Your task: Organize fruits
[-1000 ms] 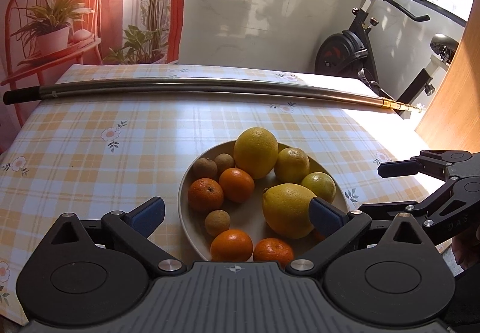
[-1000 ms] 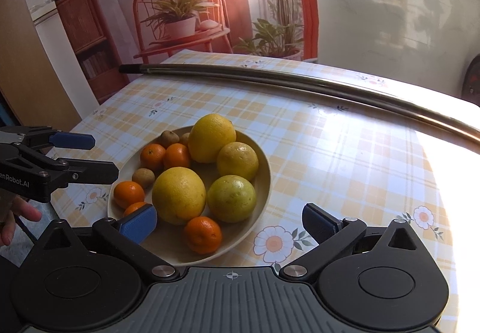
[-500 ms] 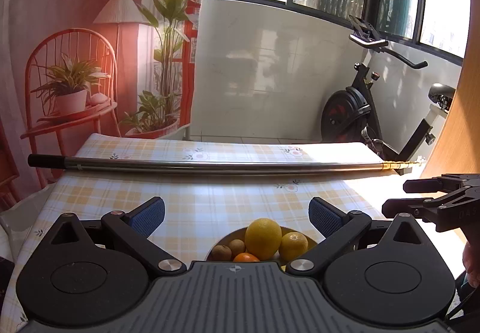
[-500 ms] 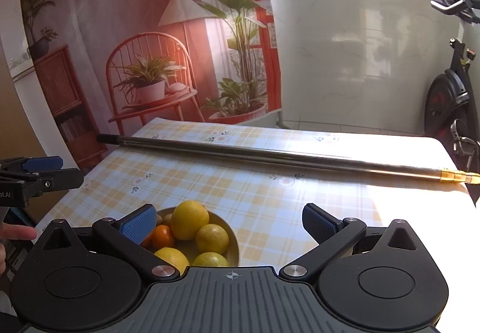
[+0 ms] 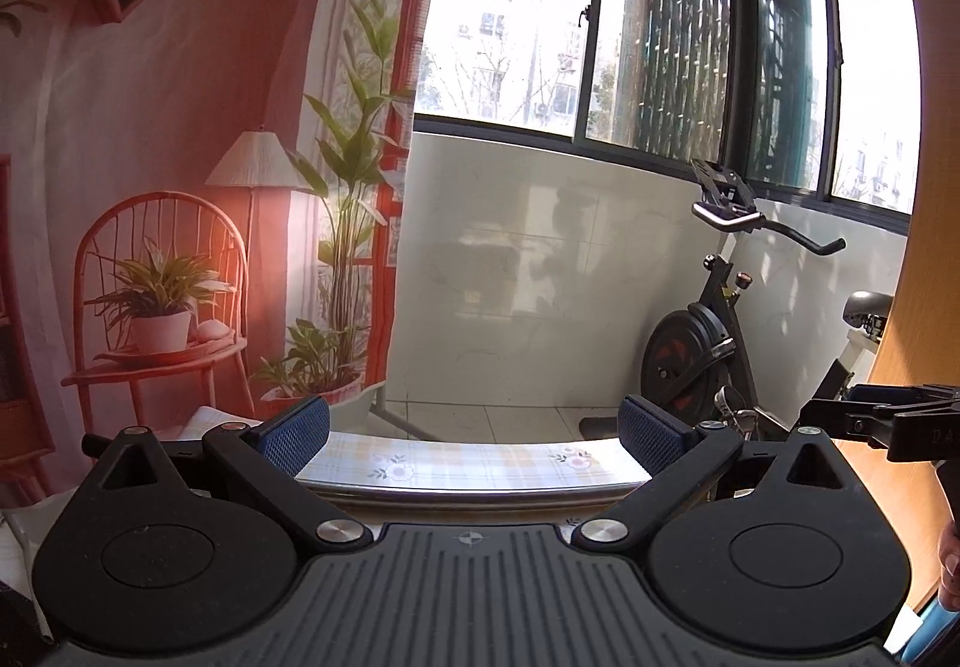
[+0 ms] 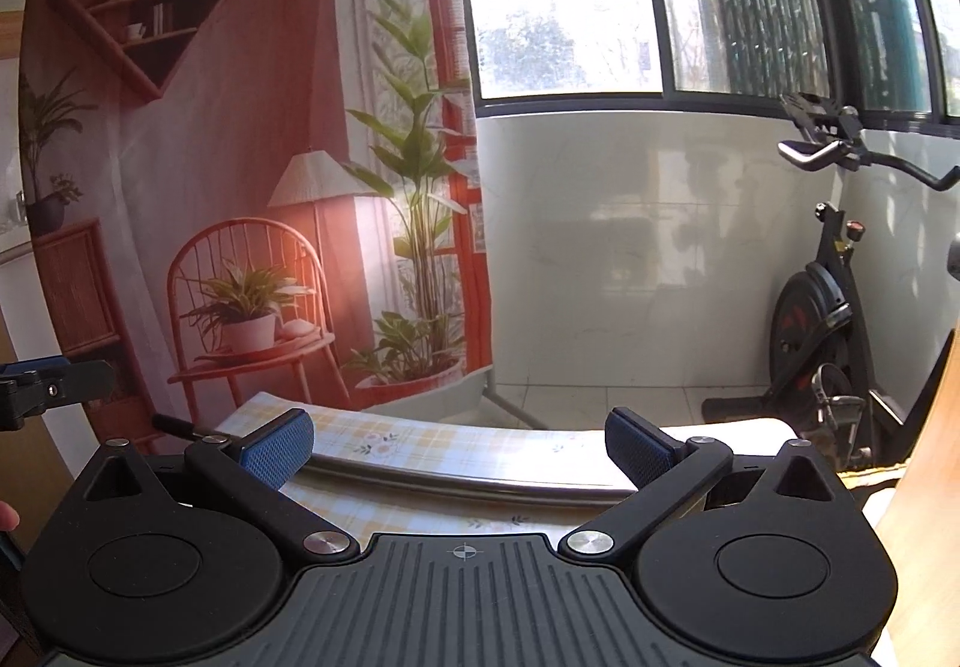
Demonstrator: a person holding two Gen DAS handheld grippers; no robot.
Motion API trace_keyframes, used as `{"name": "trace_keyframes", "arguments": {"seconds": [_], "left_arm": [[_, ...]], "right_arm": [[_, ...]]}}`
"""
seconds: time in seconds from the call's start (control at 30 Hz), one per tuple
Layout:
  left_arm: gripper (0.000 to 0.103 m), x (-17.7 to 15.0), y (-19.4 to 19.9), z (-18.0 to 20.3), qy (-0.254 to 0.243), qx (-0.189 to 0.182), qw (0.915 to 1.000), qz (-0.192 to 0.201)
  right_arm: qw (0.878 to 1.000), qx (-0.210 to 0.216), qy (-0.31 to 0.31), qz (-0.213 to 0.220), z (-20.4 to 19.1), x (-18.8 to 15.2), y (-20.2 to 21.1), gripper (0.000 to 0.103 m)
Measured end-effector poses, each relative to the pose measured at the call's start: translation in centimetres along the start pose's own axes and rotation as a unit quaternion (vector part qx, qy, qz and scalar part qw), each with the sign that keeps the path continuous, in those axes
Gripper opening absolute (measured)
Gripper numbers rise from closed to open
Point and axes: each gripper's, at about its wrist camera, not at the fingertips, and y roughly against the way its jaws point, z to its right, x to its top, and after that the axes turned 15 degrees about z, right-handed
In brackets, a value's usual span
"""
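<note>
Left wrist view: left gripper [image 5: 474,430] is empty, fingers spread wide, aimed level at the white balcony wall and window. Only the far strip of the yellow-checked table [image 5: 468,460] and a long steel pole [image 5: 474,490] lying across it show, lower centre. Right gripper's fingers poke in at the right edge. No fruit in frame.

Right wrist view: right gripper [image 6: 459,445] is also empty, fingers wide. Same table edge and pole, lower centre; black exercise bike [image 6: 822,319] at right. Fruit is out of frame here too.

Progress: can't judge sorting from these views; nothing held.
</note>
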Motion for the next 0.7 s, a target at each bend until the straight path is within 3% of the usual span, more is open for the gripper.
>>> {"name": "trace_keyframes", "arguments": {"seconds": [0.7], "left_arm": [[0.103,1.0,0.2,-0.1,0.007,0.005,1.0000,-0.004]], "right_arm": [[1.000,-0.024,0.000,0.010,-0.8,1.1,1.3,0.103]]}}
